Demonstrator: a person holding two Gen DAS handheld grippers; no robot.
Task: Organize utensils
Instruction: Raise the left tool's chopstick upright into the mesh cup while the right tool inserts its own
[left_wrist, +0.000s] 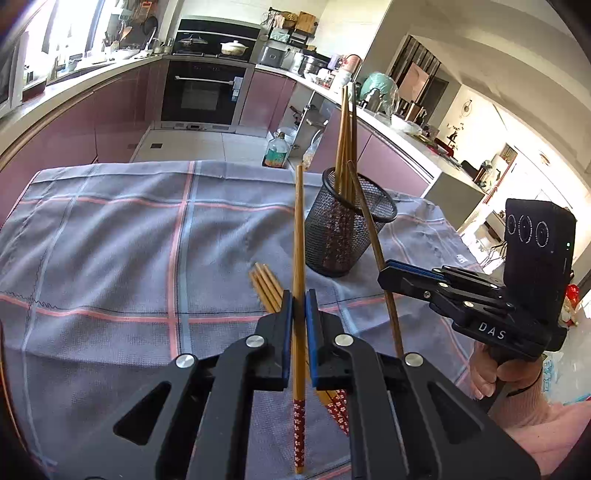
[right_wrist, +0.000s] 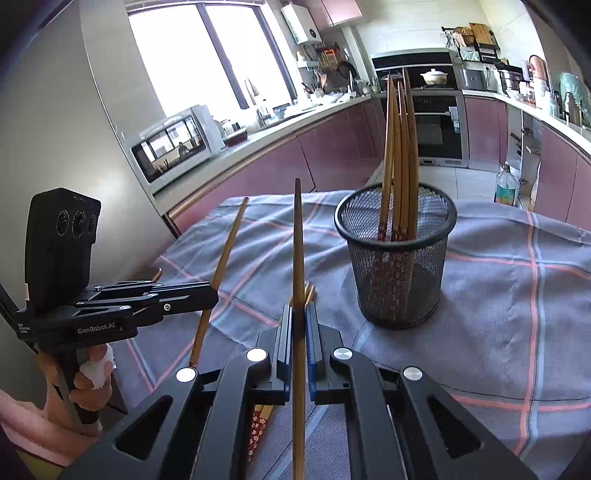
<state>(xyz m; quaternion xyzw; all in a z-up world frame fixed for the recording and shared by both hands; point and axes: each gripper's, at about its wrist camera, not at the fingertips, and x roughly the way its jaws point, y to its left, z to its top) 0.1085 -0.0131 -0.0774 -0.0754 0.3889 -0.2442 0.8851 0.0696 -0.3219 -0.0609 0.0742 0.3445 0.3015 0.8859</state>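
Left wrist view: left gripper (left_wrist: 299, 325) has its blue-padded jaws pinching one chopstick (left_wrist: 298, 266) near its patterned end, the tip rising ahead, the red flowered end hanging below the jaws.
Right wrist view: right gripper (right_wrist: 298, 336) is clamped on a second chopstick (right_wrist: 298, 258), which runs straight up between the jaws.
Holder: black wire-mesh cup (left_wrist: 345, 229), round and upright, just ahead and to the right of the left gripper; several chopsticks (left_wrist: 346, 140) stand in it, patterned ends down.
Loose ones: a bundle of chopsticks (left_wrist: 264, 286) lies on the cloth under the left gripper's jaws.
Cloth: grey woven tablecloth (left_wrist: 110, 240) with pink and pale blue check lines, slightly wrinkled.
Chopsticks: slim, tapered, brown wood or bamboo.
Hands: a hand (left_wrist: 498, 376) with a pink sleeve grips the right tool's handle.
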